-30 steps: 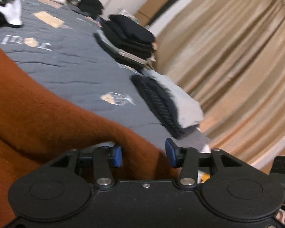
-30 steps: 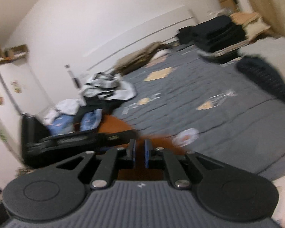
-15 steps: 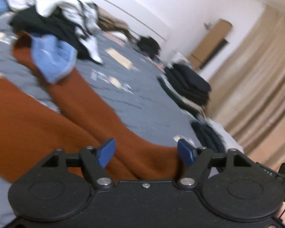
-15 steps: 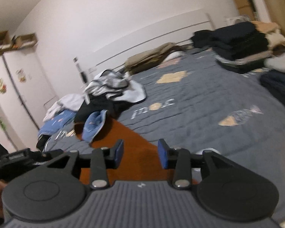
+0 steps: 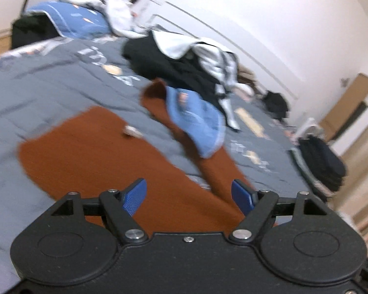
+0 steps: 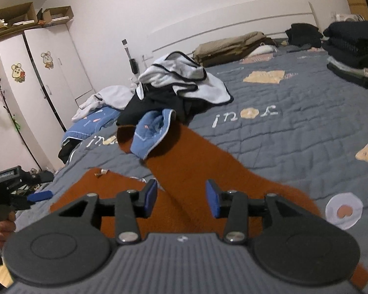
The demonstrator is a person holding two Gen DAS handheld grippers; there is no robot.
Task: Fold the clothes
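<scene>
Rust-brown garment (image 6: 198,171): spread on the grey quilted bedcover (image 6: 294,132), one long part running away from the cameras toward the heap of unfolded clothes (image 6: 181,83); its far end lies partly under a blue quilted item (image 6: 152,132). A second, broader part lies flat to the left (image 5: 85,152), with a small pale tag or scrap (image 5: 132,131) on it.

Left gripper (image 5: 189,197): blue-padded fingers spread wide, nothing between them, held above the near edge of the garment.

Right gripper (image 6: 181,197): fingers parted, empty, above the same garment. In the right wrist view the left gripper's body appears at the left edge, with a hand (image 6: 2,225) on its handle.

Other items: folded dark stack (image 6: 353,51) at the far right of the bed; white wardrobe (image 6: 34,83) with cartoon stickers; cardboard boxes (image 6: 24,17) on top; beige curtain (image 5: 363,161).
</scene>
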